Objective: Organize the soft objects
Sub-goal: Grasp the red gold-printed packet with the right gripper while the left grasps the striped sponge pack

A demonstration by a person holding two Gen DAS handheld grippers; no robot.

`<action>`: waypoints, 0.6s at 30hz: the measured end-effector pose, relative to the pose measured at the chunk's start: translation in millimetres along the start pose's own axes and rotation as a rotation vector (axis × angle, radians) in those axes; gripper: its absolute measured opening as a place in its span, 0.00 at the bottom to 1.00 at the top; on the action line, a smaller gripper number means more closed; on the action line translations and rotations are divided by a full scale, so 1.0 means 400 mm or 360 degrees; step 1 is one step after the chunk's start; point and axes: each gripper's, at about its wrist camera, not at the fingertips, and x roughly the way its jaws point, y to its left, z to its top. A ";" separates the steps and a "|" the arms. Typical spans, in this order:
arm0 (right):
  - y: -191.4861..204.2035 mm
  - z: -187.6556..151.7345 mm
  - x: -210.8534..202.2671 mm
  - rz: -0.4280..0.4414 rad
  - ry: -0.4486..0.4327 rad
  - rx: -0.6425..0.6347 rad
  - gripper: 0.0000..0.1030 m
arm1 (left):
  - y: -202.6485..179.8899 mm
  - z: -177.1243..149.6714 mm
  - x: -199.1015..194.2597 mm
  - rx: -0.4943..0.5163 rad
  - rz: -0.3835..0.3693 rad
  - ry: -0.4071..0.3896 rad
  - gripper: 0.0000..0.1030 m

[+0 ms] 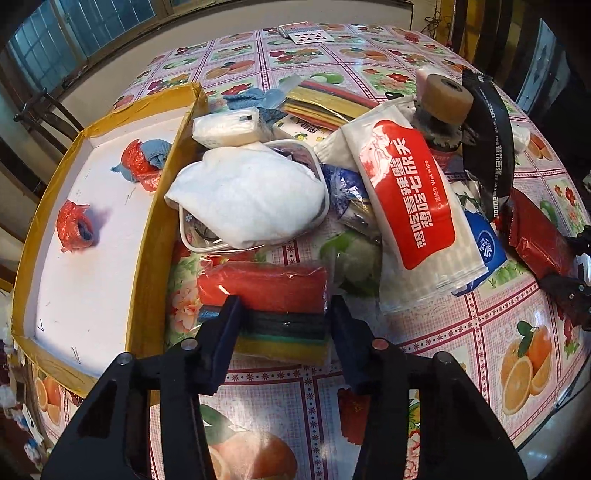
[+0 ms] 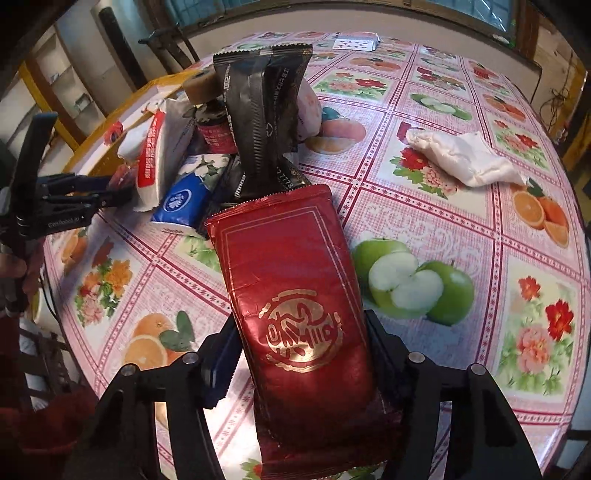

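Observation:
In the left wrist view my left gripper (image 1: 284,317) is open over the near end of a plastic-wrapped pack of red, green and yellow cloths (image 1: 266,288) that lies on the table. Its fingertips stand at the pack's two sides. Behind the pack a white towel (image 1: 247,195) drapes over a small white container. Left of it a cardboard box (image 1: 147,258) holds two red plastic bundles (image 1: 74,225) and a blue rag (image 1: 157,153). My right gripper (image 2: 299,325) is shut on a red foil pouch (image 2: 291,277), held above the table.
A pile in the middle of the flowered tablecloth holds a red-and-white wet-wipe pack (image 1: 410,199), a blue tissue pack (image 2: 184,199), a black sachet (image 2: 262,110) and a tape roll (image 1: 443,96) on a bottle. A white cloth (image 2: 461,158) lies apart at the right. Playing cards (image 1: 306,33) sit at the far edge.

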 end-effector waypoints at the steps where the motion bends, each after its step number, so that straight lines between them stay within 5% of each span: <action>1: 0.001 -0.011 -0.008 0.0034 -0.0015 0.0032 0.61 | 0.006 -0.001 -0.002 -0.0013 -0.0022 -0.0002 0.43; 6: 0.007 -0.050 -0.034 0.0184 -0.0042 0.0150 0.60 | 0.022 -0.001 -0.028 -0.0033 -0.0089 -0.0031 0.35; 11: 0.025 -0.060 -0.045 0.0277 -0.0081 0.0189 0.60 | 0.027 -0.007 -0.024 -0.0038 -0.0035 -0.0058 0.33; 18: 0.052 -0.013 -0.036 0.0475 -0.0118 0.0189 0.60 | 0.084 0.008 -0.070 -0.0110 -0.0184 -0.0094 0.20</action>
